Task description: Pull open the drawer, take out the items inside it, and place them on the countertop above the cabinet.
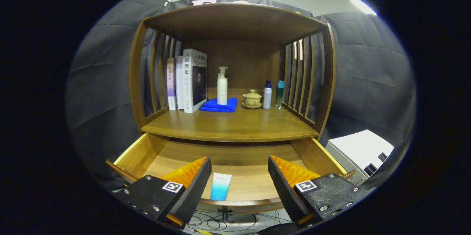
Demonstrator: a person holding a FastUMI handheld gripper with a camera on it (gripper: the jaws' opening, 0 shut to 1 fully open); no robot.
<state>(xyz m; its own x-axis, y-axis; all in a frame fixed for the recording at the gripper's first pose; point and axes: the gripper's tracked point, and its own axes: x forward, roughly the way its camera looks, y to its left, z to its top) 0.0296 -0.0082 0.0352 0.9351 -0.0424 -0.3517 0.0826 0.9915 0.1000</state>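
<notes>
**Drawer pulled out, tube lying inside**

Gripper view: the drawer is seen open, with bare floor around a white-and-blue tube laid flat by the front edge. The gripper is held with fingers wide apart, nothing clamped, tube between them. Free room is left on the countertop. The tube's print can't be made out.
</notes>
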